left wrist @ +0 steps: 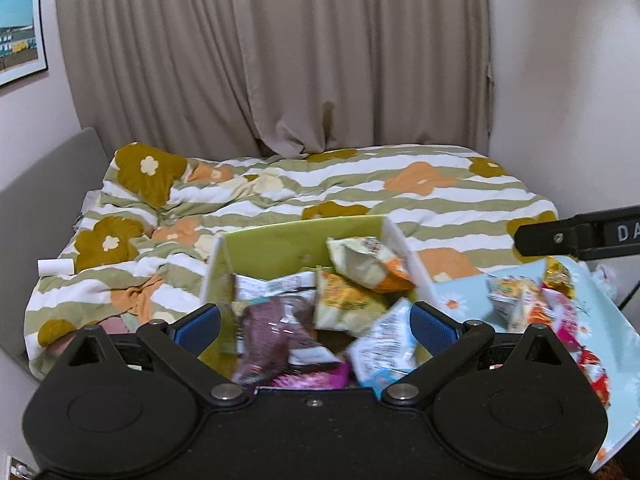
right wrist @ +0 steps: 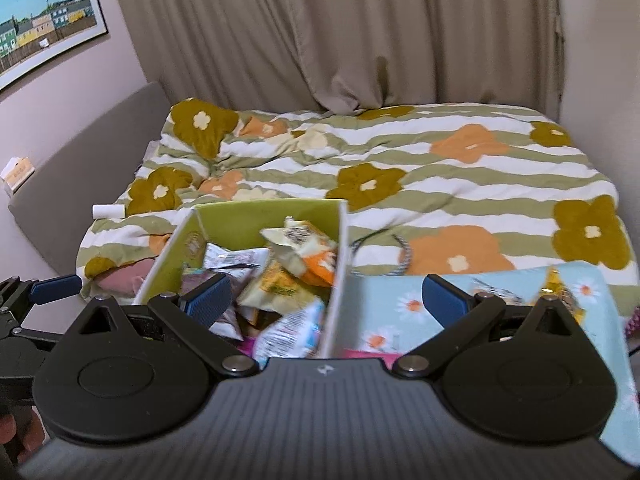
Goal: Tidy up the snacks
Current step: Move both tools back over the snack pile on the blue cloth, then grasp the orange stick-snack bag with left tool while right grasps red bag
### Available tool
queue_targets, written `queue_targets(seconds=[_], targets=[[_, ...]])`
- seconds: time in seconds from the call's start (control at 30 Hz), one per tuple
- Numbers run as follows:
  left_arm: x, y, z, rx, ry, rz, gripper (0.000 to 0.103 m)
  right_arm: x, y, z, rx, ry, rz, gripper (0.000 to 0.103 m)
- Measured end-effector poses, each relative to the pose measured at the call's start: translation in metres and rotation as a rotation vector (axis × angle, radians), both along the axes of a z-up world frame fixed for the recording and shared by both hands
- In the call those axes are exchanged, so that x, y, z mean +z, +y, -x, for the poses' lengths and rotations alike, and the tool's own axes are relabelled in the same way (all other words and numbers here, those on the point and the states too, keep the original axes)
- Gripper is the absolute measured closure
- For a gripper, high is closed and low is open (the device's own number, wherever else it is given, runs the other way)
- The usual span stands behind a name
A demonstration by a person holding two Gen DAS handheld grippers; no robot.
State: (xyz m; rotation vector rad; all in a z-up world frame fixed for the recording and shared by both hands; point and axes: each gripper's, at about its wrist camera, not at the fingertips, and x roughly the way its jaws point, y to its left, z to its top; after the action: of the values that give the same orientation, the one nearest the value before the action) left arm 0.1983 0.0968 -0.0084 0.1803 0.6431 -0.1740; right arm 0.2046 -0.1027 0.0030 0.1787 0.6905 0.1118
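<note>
Green box point(left wrist: 272, 240) on the bed, full of snack packets point(left wrist: 352, 292): a purple one at front left, yellow and orange ones toward the back, a white-and-blue one at front right. Print on the wrappers too blurred to read. Just right of the box, a pale blue daisy-print cloth point(left wrist: 460, 300) carrying more packets point(left wrist: 520, 304), well seen only from the left wrist; from the right wrist just the yellow tip of one point(right wrist: 558, 284). Left gripper point(left wrist: 315, 320) hanging over the box, fingers spread wide, nothing between the blue pads point(left wrist: 200, 326). Right gripper point(right wrist: 326, 300) likewise spread and empty, straddling the box's right wall. From the left wrist, a black arm of the right gripper entering at the right edge, white letters "DA" legible. Beneath all, a striped flower quilt point(left wrist: 360, 184). Beyond, beige curtains point(left wrist: 280, 60). On the left wall, a framed picture point(right wrist: 44, 28) of coloured houses. Shown only from the right wrist: a small box point(right wrist: 18, 172) on the grey headboard and a cord point(right wrist: 400, 248) on the quilt.
</note>
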Motion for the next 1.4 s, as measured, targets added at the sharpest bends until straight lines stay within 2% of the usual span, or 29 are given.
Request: queue_targets(seconds=[0.33,0.57,0.8,1.07,1.23,1.4], targets=[[-0.020,-0.095,0.045,-0.030,0.022,0.008,0.000,-0.017,-0.097,0.052,-0.024,0.021,0.061,0.000],[-0.035,-0.149,0.046,-0.100,0.028,0.008,0.000,-0.044,-0.152,0.069,-0.020,0.090,0.049,0.000],[-0.058,-0.190,0.012,-0.202,0.082,-0.012,0.001,-0.084,-0.179,0.077,0.010,0.178,0.003,0.000],[-0.107,-0.231,-0.038,-0.326,0.197,-0.046,0.002,-0.134,-0.184,0.072,0.008,0.279,-0.042,0.000],[-0.140,-0.246,-0.057,-0.385,0.281,-0.082,0.006,-0.155,-0.184,0.065,0.006,0.314,-0.077,0.000],[-0.157,-0.248,-0.069,-0.413,0.345,-0.088,0.011,-0.172,-0.183,0.056,0.000,0.350,-0.103,0.000]])
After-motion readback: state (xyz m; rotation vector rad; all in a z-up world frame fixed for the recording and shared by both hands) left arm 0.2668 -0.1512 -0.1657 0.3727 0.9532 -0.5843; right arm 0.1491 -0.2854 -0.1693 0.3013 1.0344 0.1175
